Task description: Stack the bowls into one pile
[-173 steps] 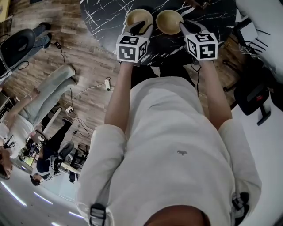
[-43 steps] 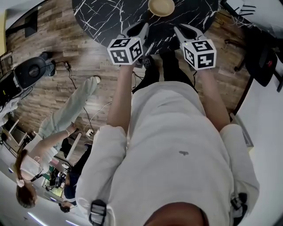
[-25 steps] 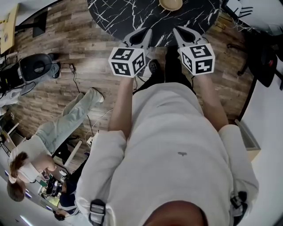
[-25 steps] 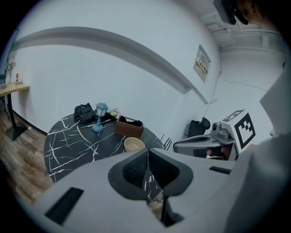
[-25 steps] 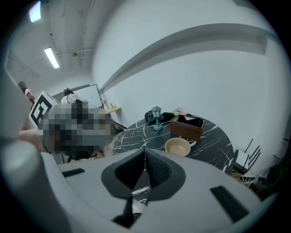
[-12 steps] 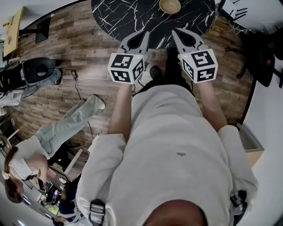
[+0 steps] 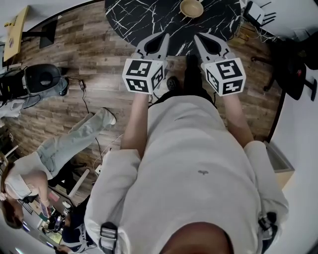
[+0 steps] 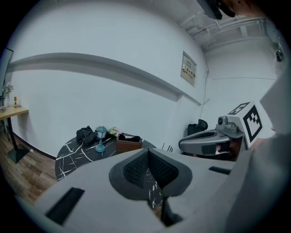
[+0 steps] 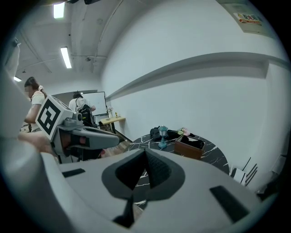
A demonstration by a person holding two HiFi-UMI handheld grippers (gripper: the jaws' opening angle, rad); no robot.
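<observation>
A single pile of tan bowls (image 7: 191, 8) sits on the round black marble table (image 7: 149, 15) at the top of the head view. Both grippers hang over the wooden floor, short of the table's near edge and well apart from the bowls. My left gripper (image 7: 162, 38) is shut with nothing in it, and my right gripper (image 7: 198, 38) is also shut and empty. In the left gripper view the ribbed pads (image 8: 136, 168) meet, as do those (image 9: 157, 169) in the right gripper view. The bowls are hidden in both gripper views.
On the table stand a small blue lamp (image 9: 163, 136), a brown box (image 9: 190, 148) and a dark bundle (image 8: 85, 134). People (image 7: 54, 154) are on the wooden floor at the left. A black chair (image 7: 293, 64) and cables stand at the right.
Two separate bowls earlier lay under the grippers; now one pile stands alone. Over the last second both grippers rose a little and the table drew further away at the top of the view.
</observation>
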